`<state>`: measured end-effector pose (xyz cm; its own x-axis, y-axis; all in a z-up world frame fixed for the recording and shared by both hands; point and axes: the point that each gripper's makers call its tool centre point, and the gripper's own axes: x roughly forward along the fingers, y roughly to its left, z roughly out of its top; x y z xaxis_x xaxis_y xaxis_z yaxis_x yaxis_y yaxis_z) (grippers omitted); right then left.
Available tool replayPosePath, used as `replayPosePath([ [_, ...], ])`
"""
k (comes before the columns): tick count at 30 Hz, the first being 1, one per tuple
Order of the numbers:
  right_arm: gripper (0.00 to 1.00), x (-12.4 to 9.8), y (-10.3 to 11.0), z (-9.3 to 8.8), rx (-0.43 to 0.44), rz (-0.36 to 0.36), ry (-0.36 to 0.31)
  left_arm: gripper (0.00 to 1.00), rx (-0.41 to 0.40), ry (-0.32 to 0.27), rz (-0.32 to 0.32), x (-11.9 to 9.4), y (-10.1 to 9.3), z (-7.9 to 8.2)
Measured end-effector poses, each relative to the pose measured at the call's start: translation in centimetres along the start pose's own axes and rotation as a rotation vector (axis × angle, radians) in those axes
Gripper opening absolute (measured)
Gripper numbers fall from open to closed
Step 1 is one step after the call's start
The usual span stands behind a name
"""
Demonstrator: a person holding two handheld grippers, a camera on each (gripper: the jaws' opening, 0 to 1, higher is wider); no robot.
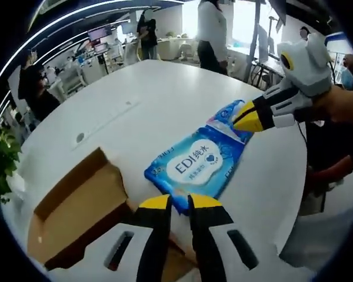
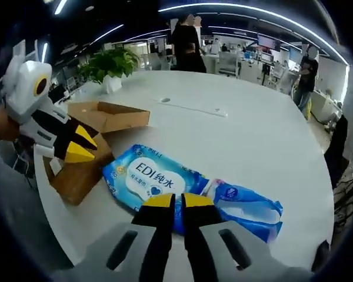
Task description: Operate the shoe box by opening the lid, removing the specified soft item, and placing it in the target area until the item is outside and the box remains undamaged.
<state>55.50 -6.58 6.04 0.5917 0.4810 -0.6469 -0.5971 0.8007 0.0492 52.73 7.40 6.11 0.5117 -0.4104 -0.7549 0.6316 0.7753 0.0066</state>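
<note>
inspector: where is the wipes pack (image 2: 156, 183)?
operator: i see it flat on the white desk (image 2: 247, 147), just beside the open shoe box (image 2: 85, 147) near the desk's edge. left gripper (image 1: 179, 203) jaws narrow; right gripper (image 2: 177, 201) jaws narrow, over the pack.

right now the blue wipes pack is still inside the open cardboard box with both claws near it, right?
Not quite: the blue wipes pack lies on the white table, outside and beside the open cardboard box. The right gripper view shows it. Both claws, left claw and right claw, are indeed near it.
</note>
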Motion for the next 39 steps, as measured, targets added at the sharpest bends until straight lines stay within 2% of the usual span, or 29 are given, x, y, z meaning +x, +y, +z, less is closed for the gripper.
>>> replayPosePath([
  [9, 0.12, -2.2, 2.0, 1.2, -0.062, 0.022, -0.002, 0.16, -0.023, -0.034, 0.005, -3.3, 0.9, -0.7],
  [11, 0.14, -2.5, 2.4, 1.4, -0.064, 0.028, 0.001, 0.18, -0.016, -0.076, 0.017, -4.3, 1.3, -0.4],
  [16, 0.17, -3.3, 4.1, 2.3, -0.1, 0.064, 0.0, 0.27, -0.05, -0.099, 0.018, -6.7, 2.0, -1.1],
  [20, 0.2, -3.8, 5.5, 3.1, -0.136, 0.1, -0.004, 0.28, -0.078, -0.101, 0.027, -8.8, 3.0, -2.5],
  [23, 0.22, -4.1, 7.0, 3.6, -0.139, 0.156, -0.003, 0.3, -0.096, -0.115, 0.047, -10.0, 4.0, -3.4],
  [29, 0.3, -4.4, 9.7, 4.7, -0.208, 0.209, -0.007, 0.41, -0.131, -0.13, 0.094, -12.3, 5.5, -5.6],
  [34, 0.35, -4.2, 11.2, 5.4, -0.256, 0.239, -0.007, 0.42, -0.159, -0.124, 0.126, -14.0, 7.1, -7.7],
  [39, 0.38, -4.0, 13.5, 5.4, -0.331, 0.313, 0.035, 0.42, -0.199, -0.129, 0.168, -15.8, 9.1, -9.4],
])
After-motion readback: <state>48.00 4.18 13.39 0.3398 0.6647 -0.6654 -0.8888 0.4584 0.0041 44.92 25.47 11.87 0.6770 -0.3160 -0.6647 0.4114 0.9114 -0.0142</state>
